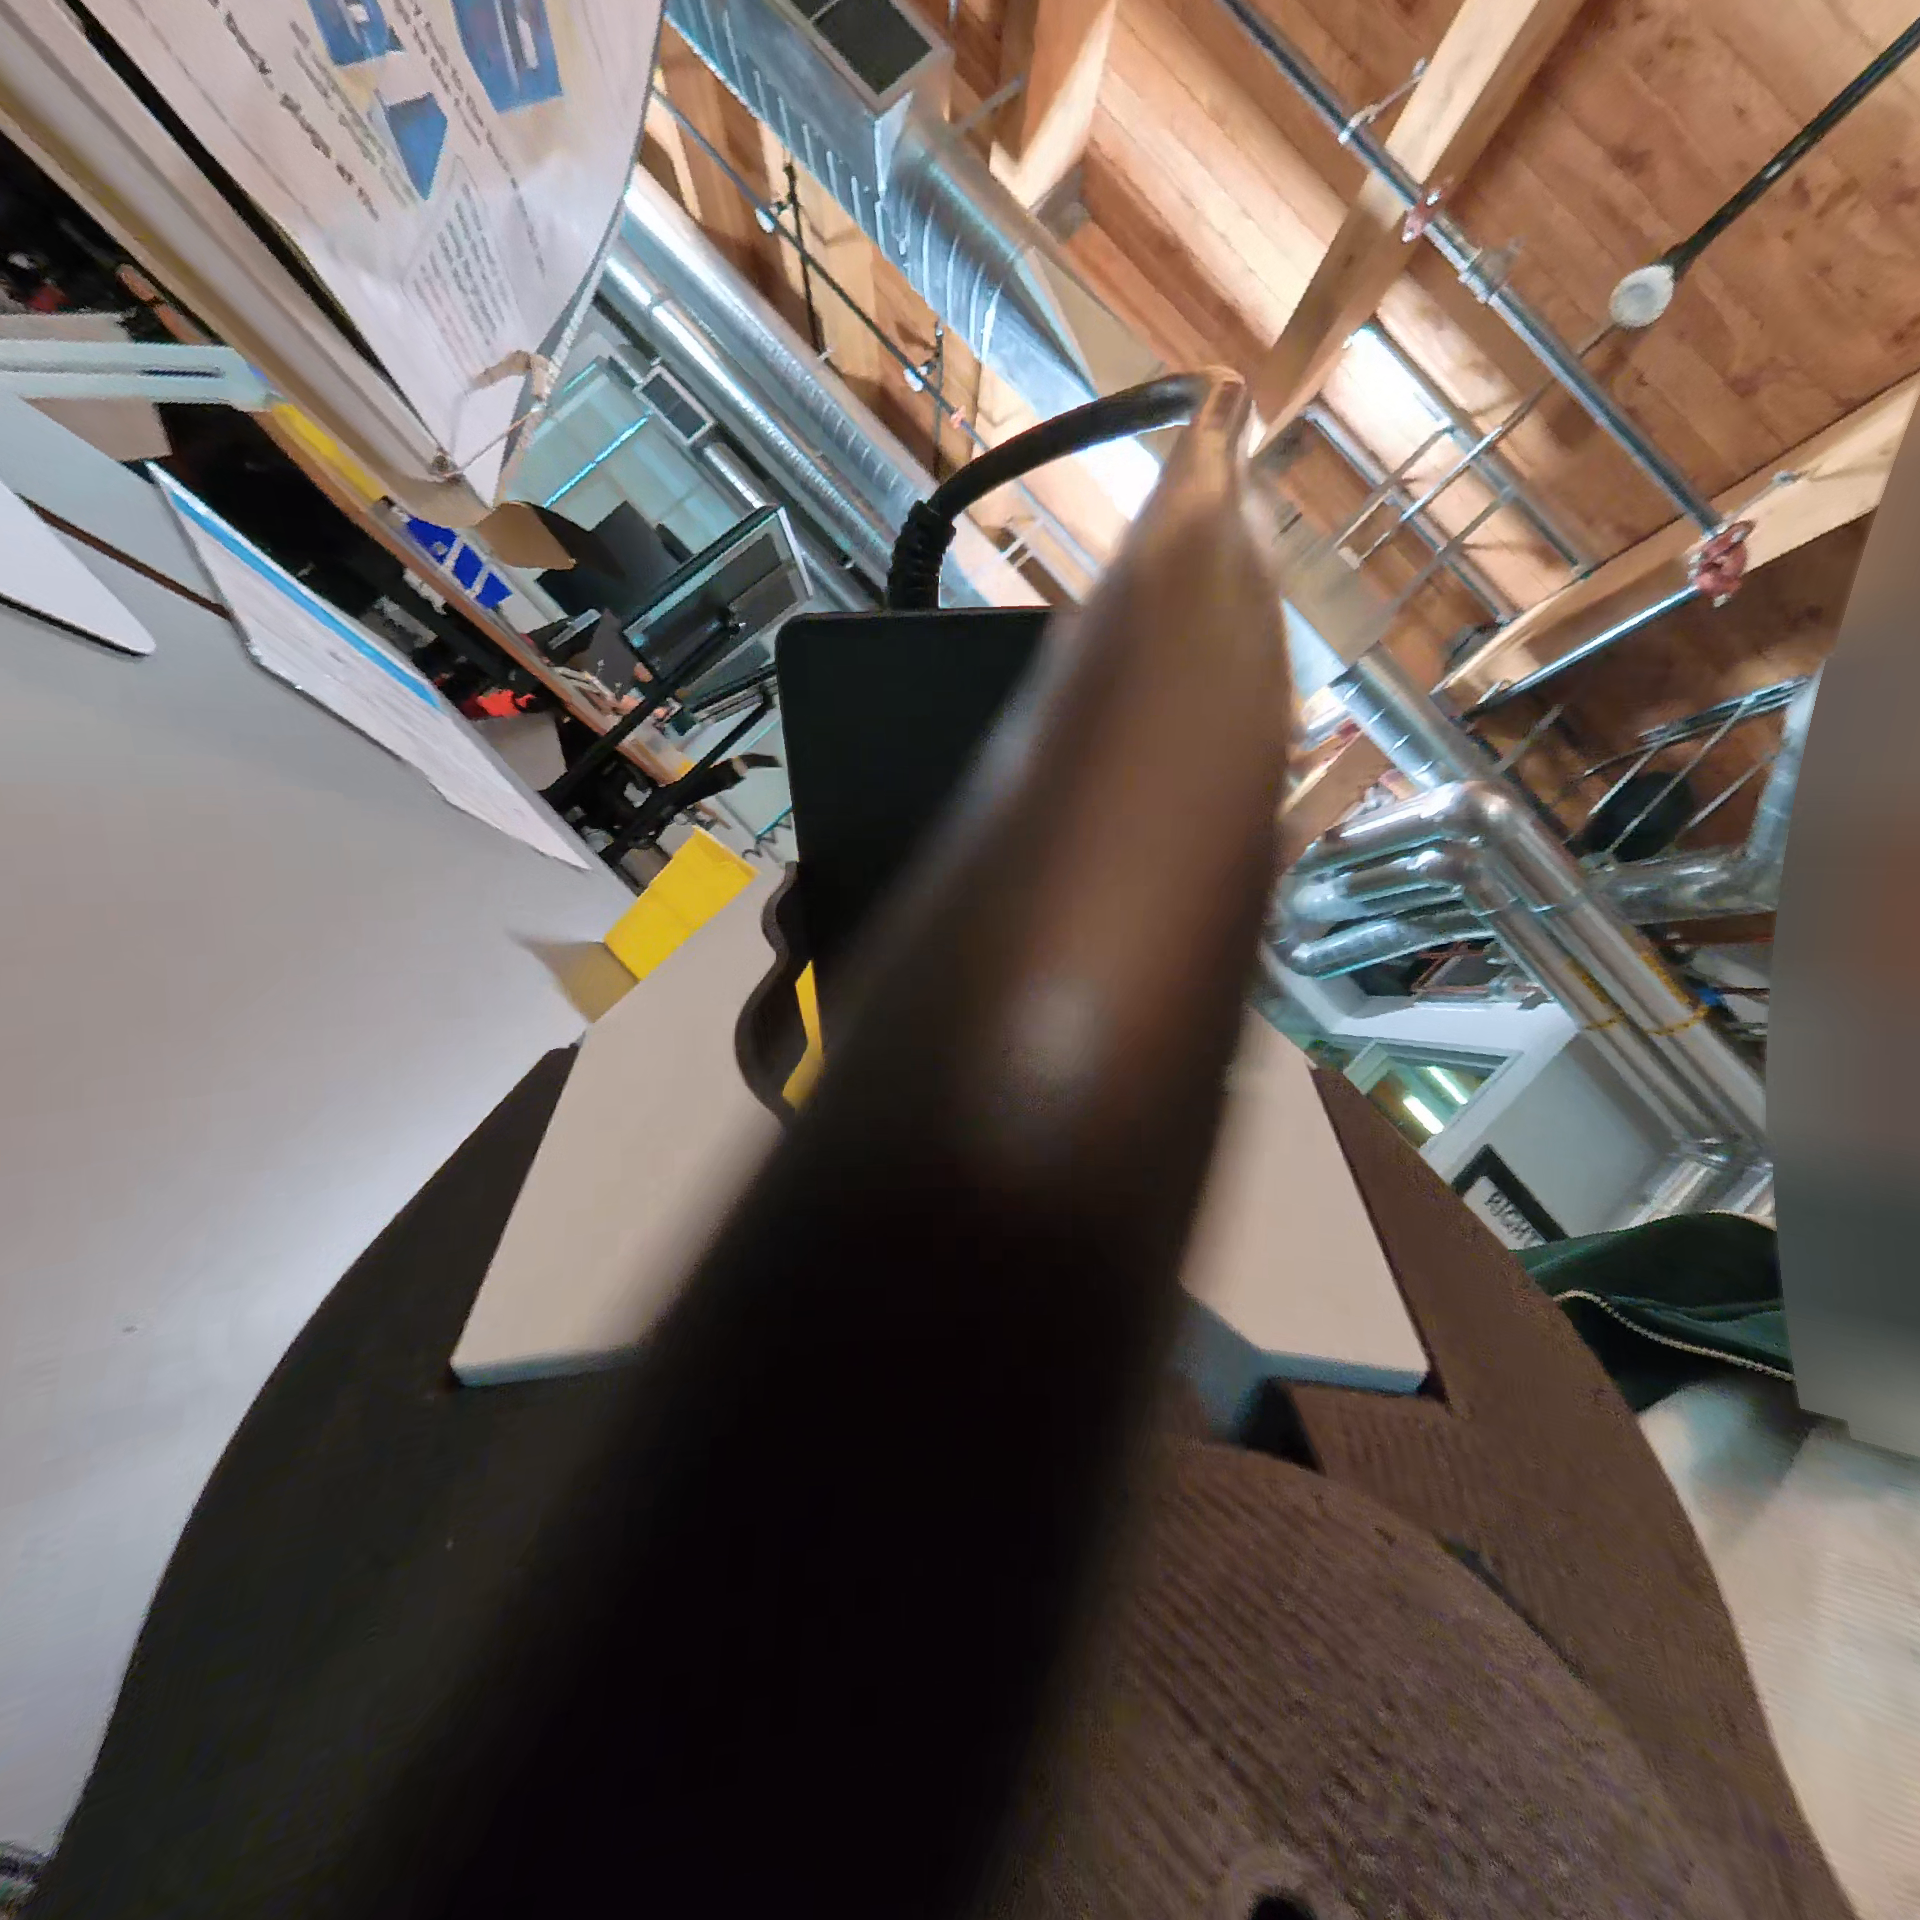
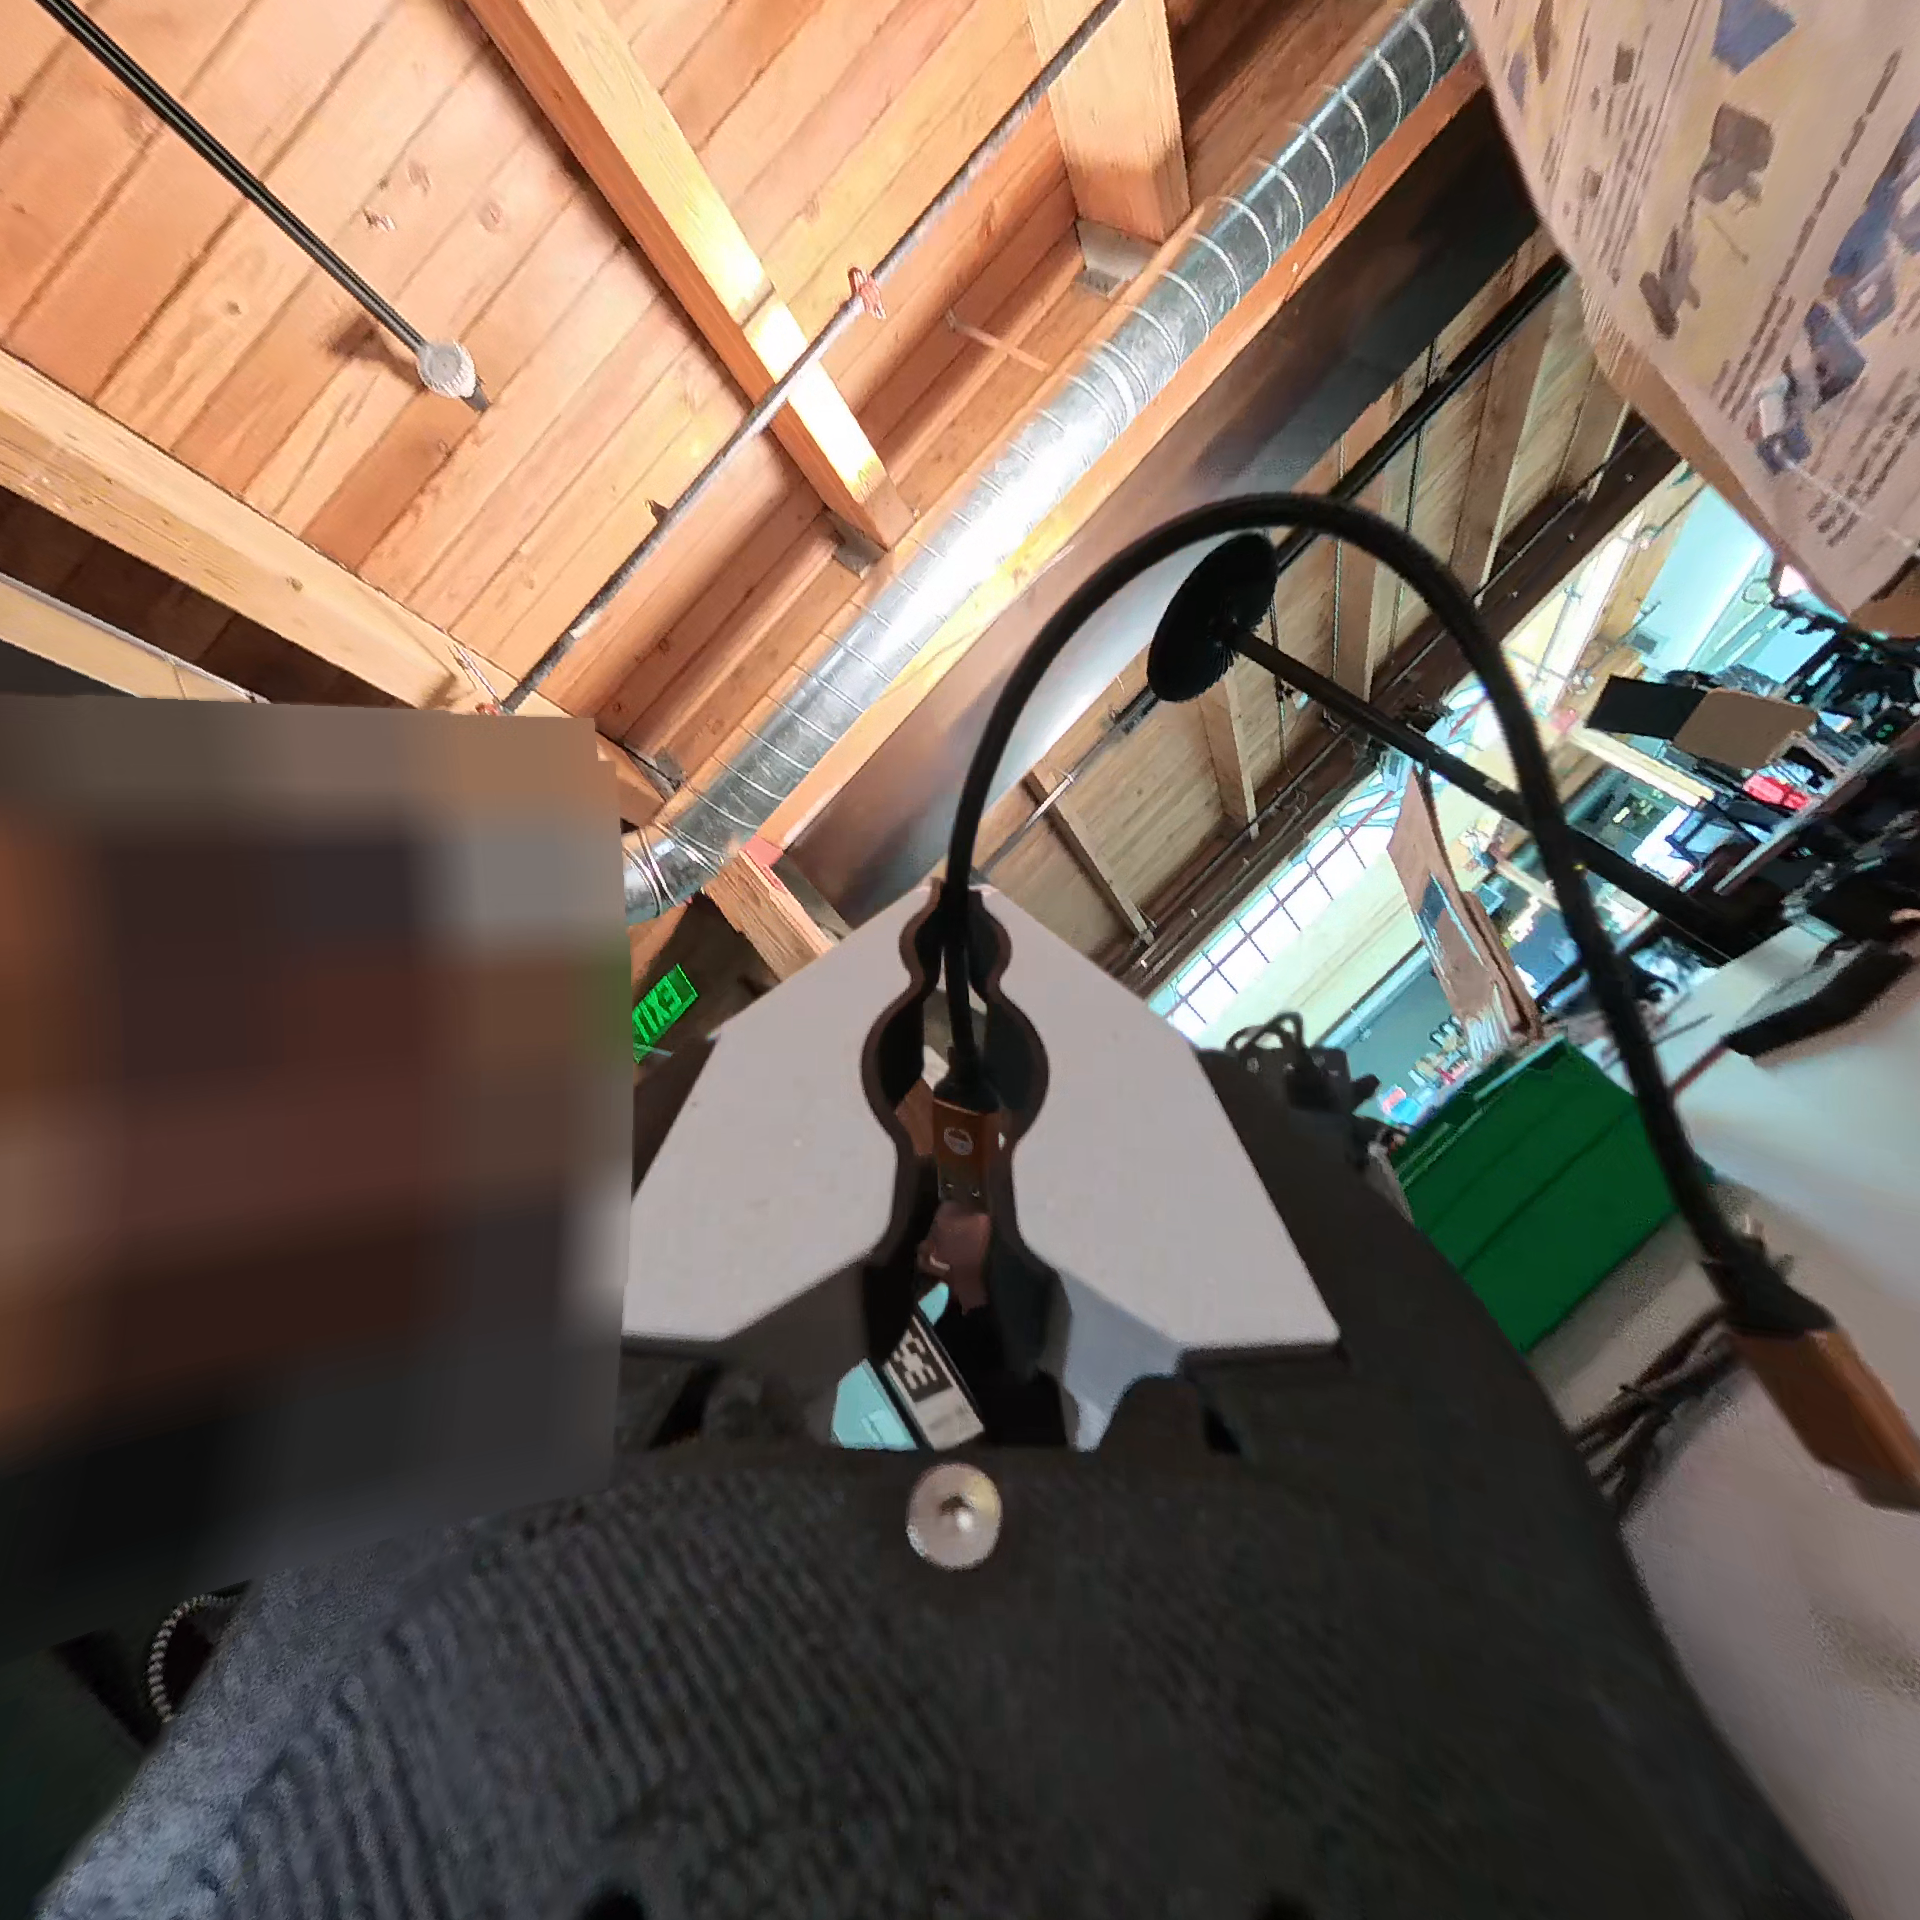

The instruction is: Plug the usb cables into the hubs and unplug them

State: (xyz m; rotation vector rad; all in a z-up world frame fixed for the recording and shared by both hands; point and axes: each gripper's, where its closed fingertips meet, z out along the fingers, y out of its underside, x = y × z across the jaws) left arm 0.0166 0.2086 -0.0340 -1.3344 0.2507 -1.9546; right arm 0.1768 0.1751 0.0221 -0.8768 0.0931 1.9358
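Both grippers point up toward the wooden ceiling. My right gripper (image 2: 956,914) is shut on a brown USB plug (image 2: 961,1132) whose metal end faces the camera. Its black cable (image 2: 1039,675) arches up and over, down to a brown hub (image 2: 1829,1423) at the lower right edge. In the left wrist view, my left gripper (image 1: 935,914) is closed around a black hub (image 1: 894,748) that sticks out past the fingertips, its black cable (image 1: 1039,436) curving up and right. A blurred brown hub (image 1: 1091,883) lies close to the lens and hides the right finger.
A white table (image 1: 208,1039) lies to the left, with a yellow bin (image 1: 686,904) beyond it. A green bin (image 2: 1527,1174) and a black stand with a disc (image 2: 1216,634) are to the right. A person is close on the left in the right wrist view.
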